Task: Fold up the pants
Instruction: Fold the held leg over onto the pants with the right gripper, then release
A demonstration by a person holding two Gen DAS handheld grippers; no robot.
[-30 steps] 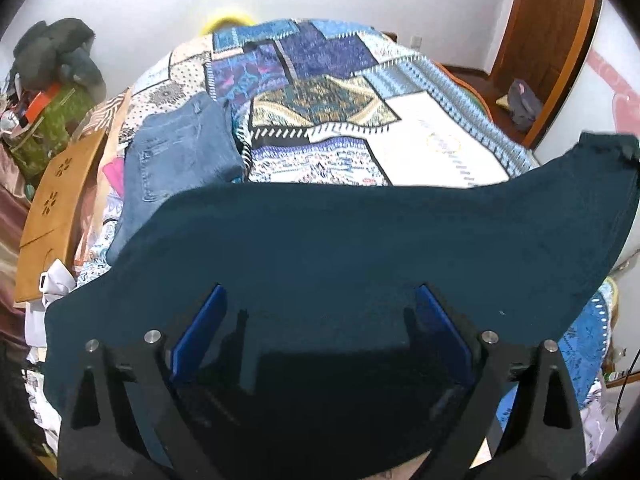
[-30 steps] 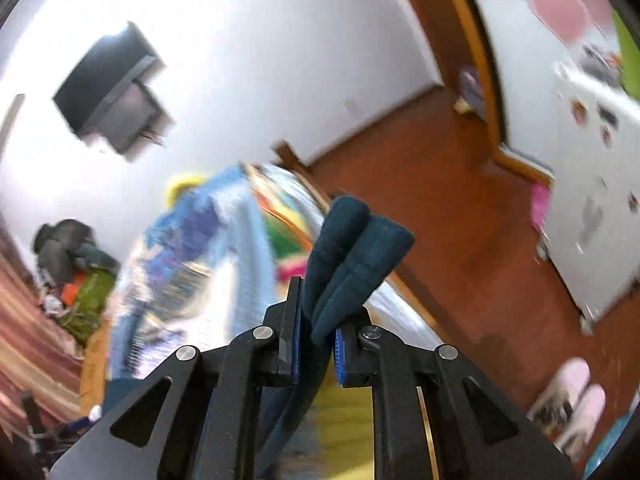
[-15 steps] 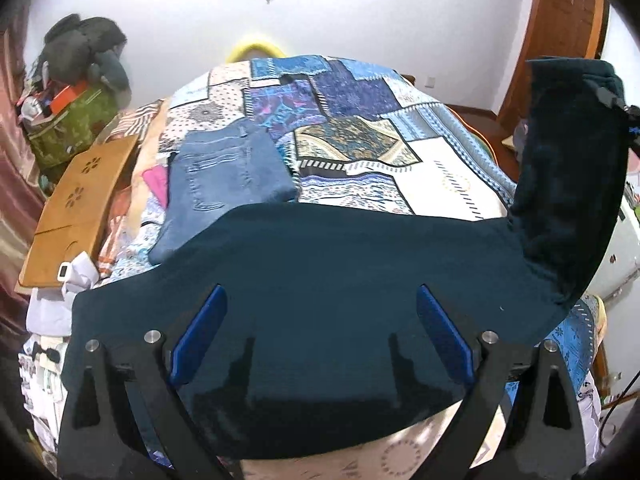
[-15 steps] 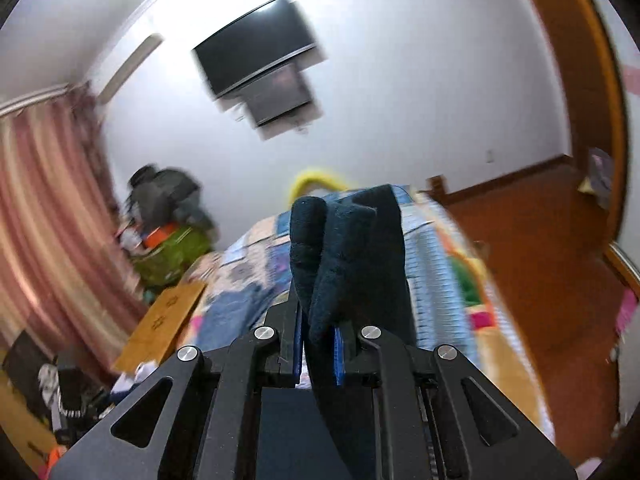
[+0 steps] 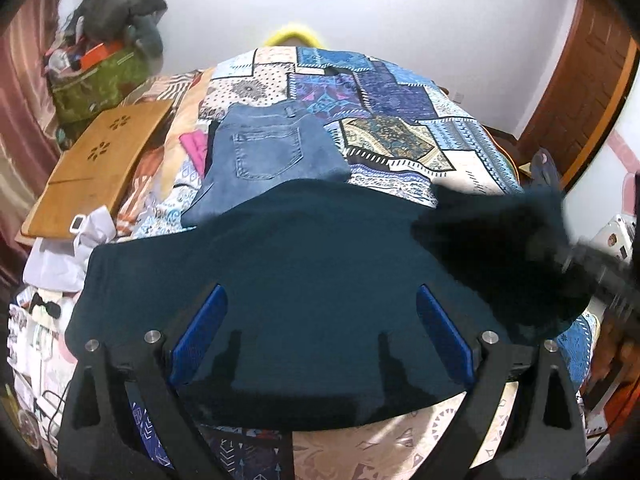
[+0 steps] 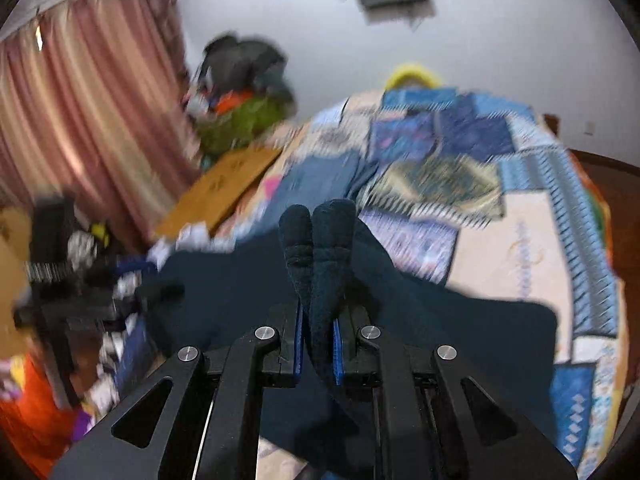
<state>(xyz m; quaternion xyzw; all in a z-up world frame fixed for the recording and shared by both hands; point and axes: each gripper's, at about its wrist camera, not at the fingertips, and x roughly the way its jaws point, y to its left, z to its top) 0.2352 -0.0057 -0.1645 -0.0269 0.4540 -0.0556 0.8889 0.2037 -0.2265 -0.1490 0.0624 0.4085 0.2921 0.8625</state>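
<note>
The dark teal pants [image 5: 304,280] lie spread over the lower middle of the left wrist view, on the patchwork bed [image 5: 400,132]. The left gripper [image 5: 320,340] has its fingers wide apart above the cloth and clamps nothing. The right gripper [image 6: 318,344] is clamped on a bunched fold of the pants at the centre of its view. Folded jeans [image 5: 268,160] lie above the pants, at the upper left of centre.

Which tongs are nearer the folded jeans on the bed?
Left, though not clearly. The left tongs hover open over the dark teal pants, jeans just beyond. The right tongs clamp a pant end further right.
</note>
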